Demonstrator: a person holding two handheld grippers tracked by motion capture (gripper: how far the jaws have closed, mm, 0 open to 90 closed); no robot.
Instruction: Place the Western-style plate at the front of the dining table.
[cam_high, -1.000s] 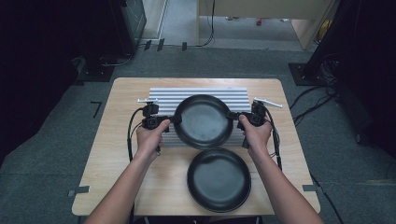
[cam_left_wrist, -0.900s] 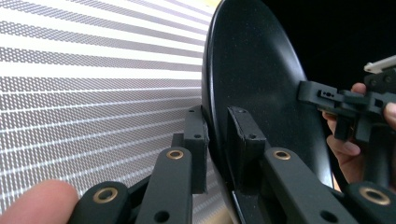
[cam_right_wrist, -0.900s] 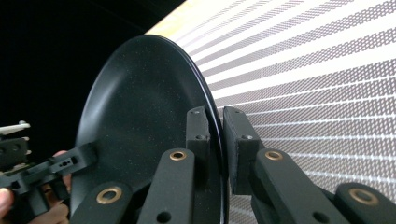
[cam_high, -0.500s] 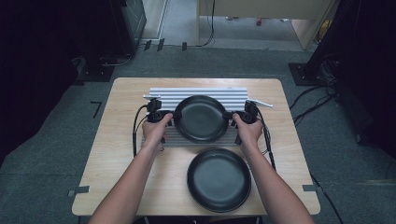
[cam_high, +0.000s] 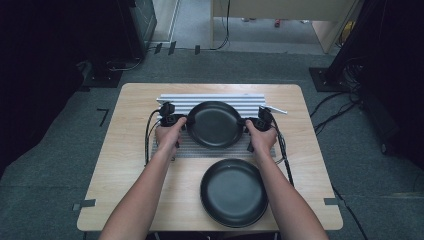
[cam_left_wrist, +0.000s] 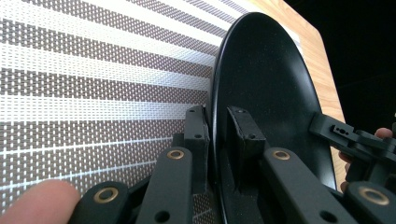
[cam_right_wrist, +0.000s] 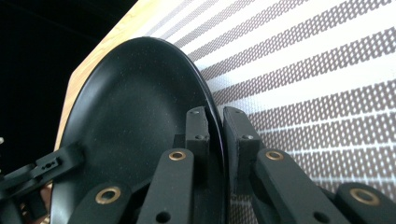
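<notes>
Claws (cam_high: 186, 121) with plate (cam_high: 215, 124), lower now

Light wooden table (cam_high: 125, 165), rectangular with rounded corners, standing on grey carpeted floor (cam_high: 55, 165). Directly on the tabletop, toward the far edge: a striped mat (cam_high: 210, 100) of white and grey-brown woven bands, lying flat and spanning the table's middle. Nearer the front edge, just right of centre: a black plate (cam_high: 234, 192), round and shallow, resting flat on the bare wood, close to the mat's near edge. Thin pale stick-like item (cam_high: 277, 110) at the mat's far right corner, too small to identify. Black cables (cam_high: 148, 137) trailing across the wood on both sides of the mat.
</notes>
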